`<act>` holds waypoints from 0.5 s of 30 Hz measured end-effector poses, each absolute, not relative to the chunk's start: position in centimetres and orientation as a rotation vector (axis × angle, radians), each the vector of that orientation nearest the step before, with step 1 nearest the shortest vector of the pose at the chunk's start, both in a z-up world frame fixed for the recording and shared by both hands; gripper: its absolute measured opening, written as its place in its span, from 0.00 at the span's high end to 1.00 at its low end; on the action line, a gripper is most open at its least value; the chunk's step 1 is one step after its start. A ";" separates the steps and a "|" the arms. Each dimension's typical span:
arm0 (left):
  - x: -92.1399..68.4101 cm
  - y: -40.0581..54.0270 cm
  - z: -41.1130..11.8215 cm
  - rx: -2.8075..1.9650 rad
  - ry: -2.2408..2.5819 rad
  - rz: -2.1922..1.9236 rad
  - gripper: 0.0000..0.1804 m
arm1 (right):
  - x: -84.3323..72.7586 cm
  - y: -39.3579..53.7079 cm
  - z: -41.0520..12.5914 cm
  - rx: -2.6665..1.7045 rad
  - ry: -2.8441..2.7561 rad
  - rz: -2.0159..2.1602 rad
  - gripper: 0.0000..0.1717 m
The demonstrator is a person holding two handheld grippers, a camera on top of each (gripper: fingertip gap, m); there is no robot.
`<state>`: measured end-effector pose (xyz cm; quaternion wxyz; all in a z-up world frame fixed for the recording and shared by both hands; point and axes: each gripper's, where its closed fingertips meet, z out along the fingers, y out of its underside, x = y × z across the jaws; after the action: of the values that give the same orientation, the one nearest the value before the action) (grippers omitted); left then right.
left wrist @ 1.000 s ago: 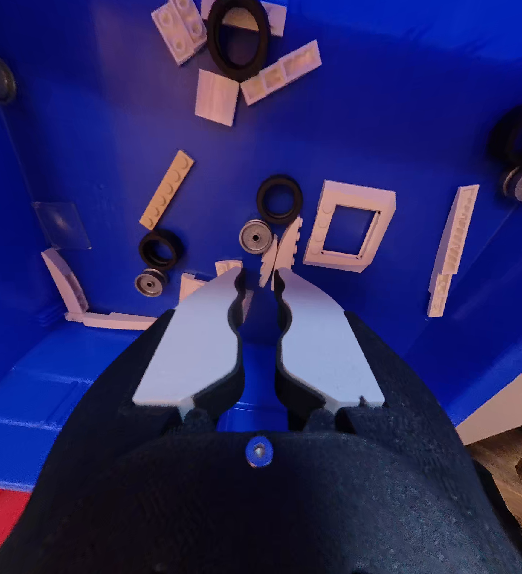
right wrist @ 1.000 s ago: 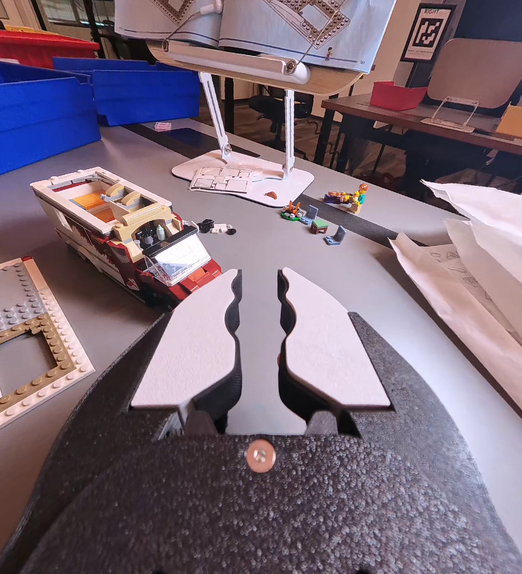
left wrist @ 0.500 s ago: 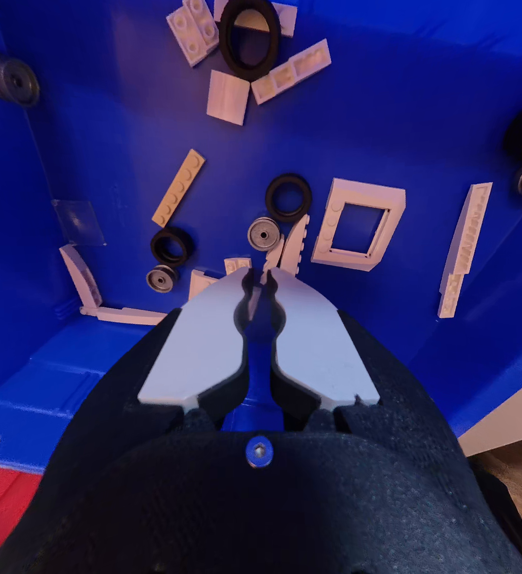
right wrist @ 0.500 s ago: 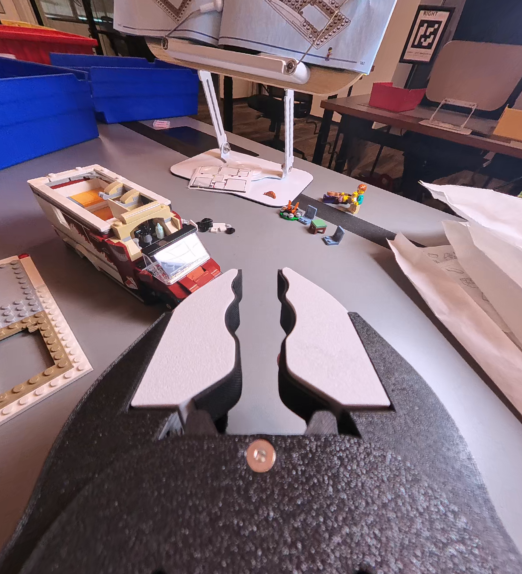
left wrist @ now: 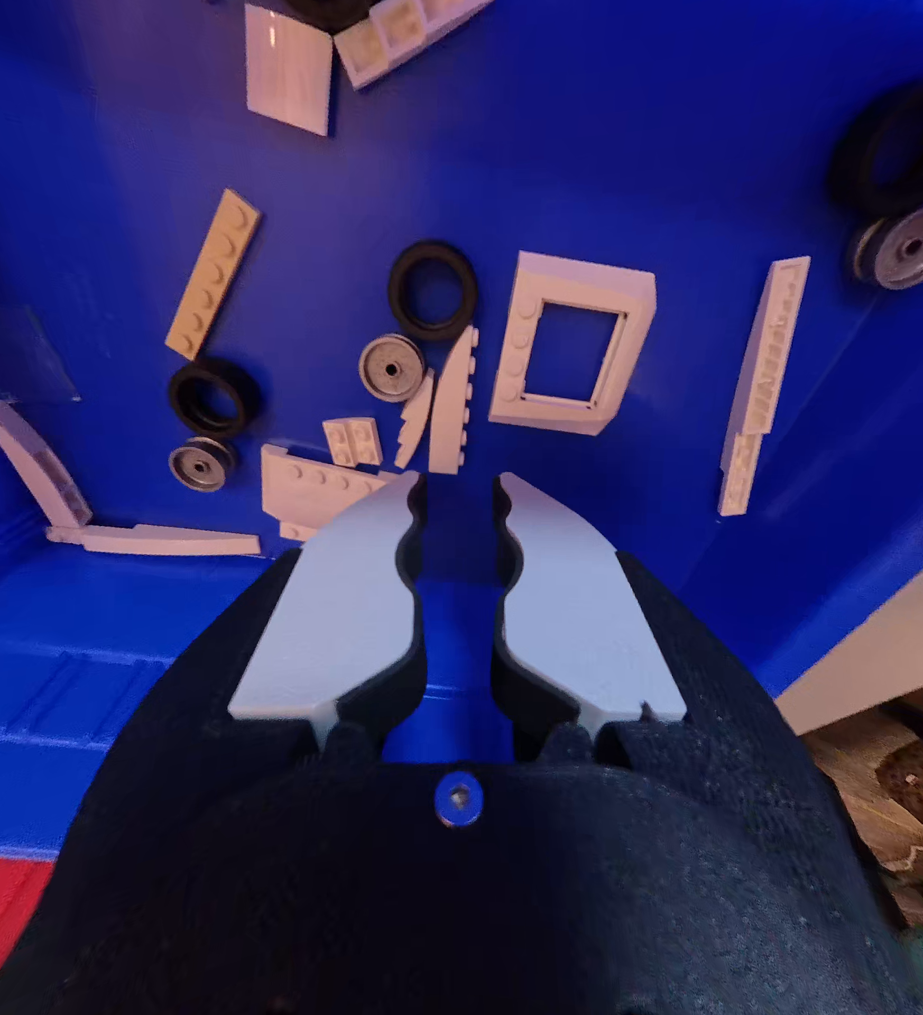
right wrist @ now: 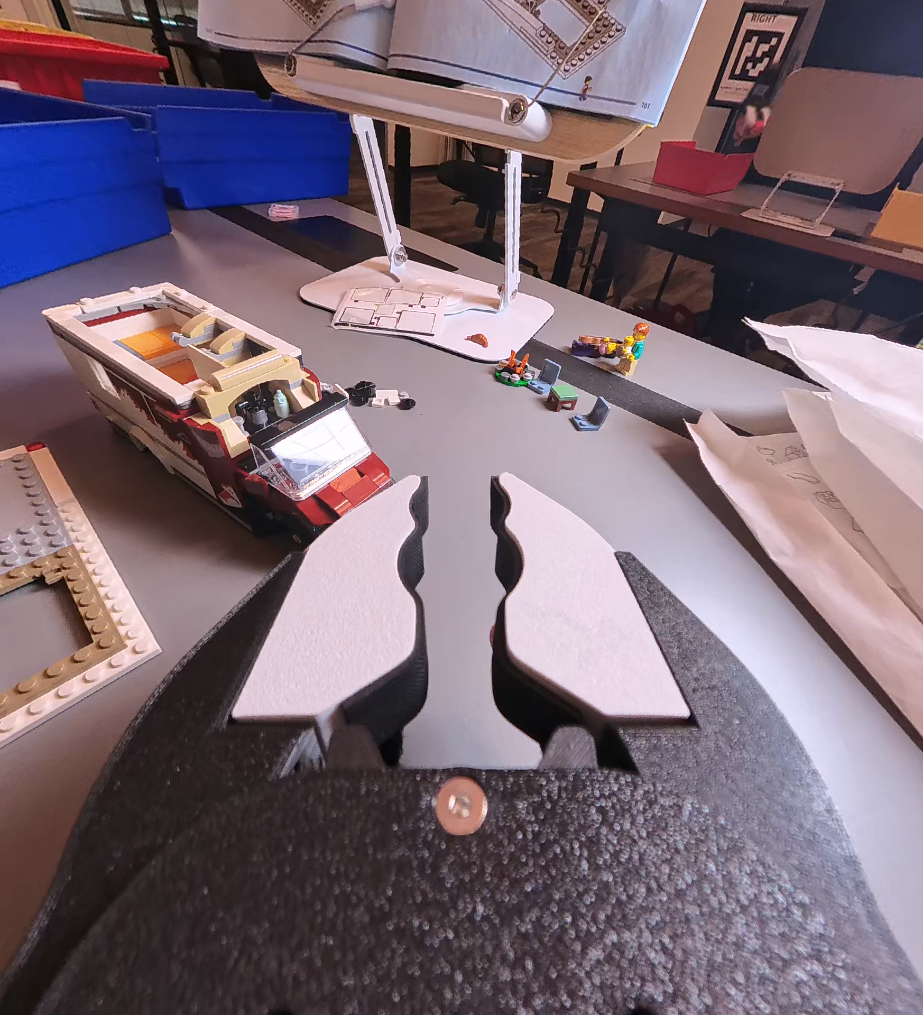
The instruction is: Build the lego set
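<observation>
Black tyres [left wrist: 432, 291]: three; grey wheel hubs [left wrist: 392, 369]: three

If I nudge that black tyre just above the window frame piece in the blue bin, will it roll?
Probably not: the black tyre lies flat on the bin floor, so it should slide. It looks rubbery, so it may squash slightly if pinched.
</observation>
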<state>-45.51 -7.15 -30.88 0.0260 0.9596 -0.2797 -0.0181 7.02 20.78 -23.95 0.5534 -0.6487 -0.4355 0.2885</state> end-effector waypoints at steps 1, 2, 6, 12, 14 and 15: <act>-45.7 -6.9 -31.0 2.968 -0.870 -0.086 0.87 | 7.0 20.8 -24.0 -1.533 -1.030 0.681 0.88; -45.7 -6.8 -31.1 2.967 -0.872 -0.103 0.87 | 7.0 20.8 -24.0 -1.533 -1.030 0.680 0.88; -45.6 -6.3 -31.7 2.959 -0.927 -0.158 0.91 | 7.0 20.8 -24.0 -1.533 -1.027 0.680 0.88; -46.9 -3.6 -28.3 3.027 -1.100 -0.608 0.93 | 7.2 21.0 -23.9 -1.537 -1.013 0.683 0.88; -46.9 -2.6 -26.9 3.039 -1.178 -0.800 0.93 | 7.2 21.0 -23.9 -1.539 -1.011 0.680 0.88; -46.8 -2.5 -26.5 3.040 -1.199 -0.861 0.93 | 7.2 21.1 -23.9 -1.540 -1.010 0.677 0.88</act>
<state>-46.82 -2.48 -26.54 -0.1184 0.8932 -0.3522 -0.2531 7.19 21.06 -23.91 0.5563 -0.6522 -0.4277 0.2868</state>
